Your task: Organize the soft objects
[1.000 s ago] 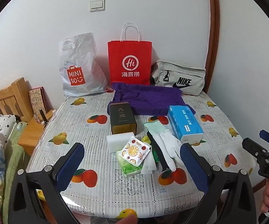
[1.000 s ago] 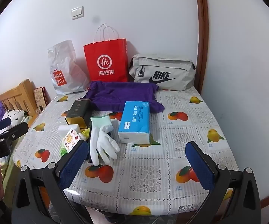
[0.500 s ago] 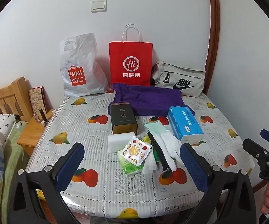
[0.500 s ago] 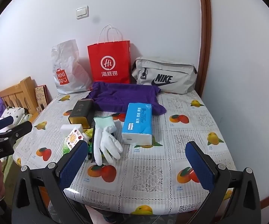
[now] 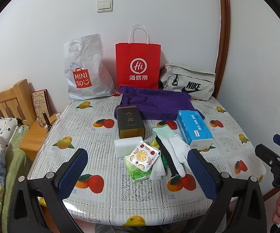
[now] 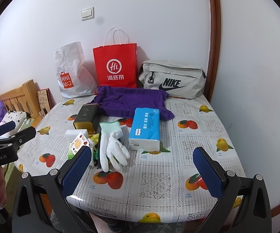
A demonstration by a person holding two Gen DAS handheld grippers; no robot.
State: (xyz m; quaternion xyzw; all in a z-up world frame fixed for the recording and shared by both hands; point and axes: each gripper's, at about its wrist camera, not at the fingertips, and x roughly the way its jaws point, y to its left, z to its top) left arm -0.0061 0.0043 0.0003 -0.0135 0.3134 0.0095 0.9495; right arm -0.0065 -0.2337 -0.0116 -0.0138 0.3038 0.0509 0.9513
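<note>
Glossy plastic tablecloth (image 5: 93, 139); plush purple towel (image 5: 155, 104).

The tablecloth (image 5: 93, 136) is white and grey lace-patterned, printed with orange and yellow fruit. On it lie a purple towel (image 5: 155, 104), a blue-and-white tissue pack (image 5: 194, 130), a white glove (image 5: 174, 151) with a mint-green cuff, a white sponge block (image 5: 126, 147), a dark tin (image 5: 130, 123) with gold lettering, and a white sachet (image 5: 144, 156) printed with orange slices. Behind stand a red paper bag (image 5: 138, 66) with white logo, a white plastic bag (image 5: 85, 69) with orange logo, and a grey pouch (image 5: 188, 81) with black lettering. Both grippers' pads (image 6: 75, 172) are dark blue.
</note>
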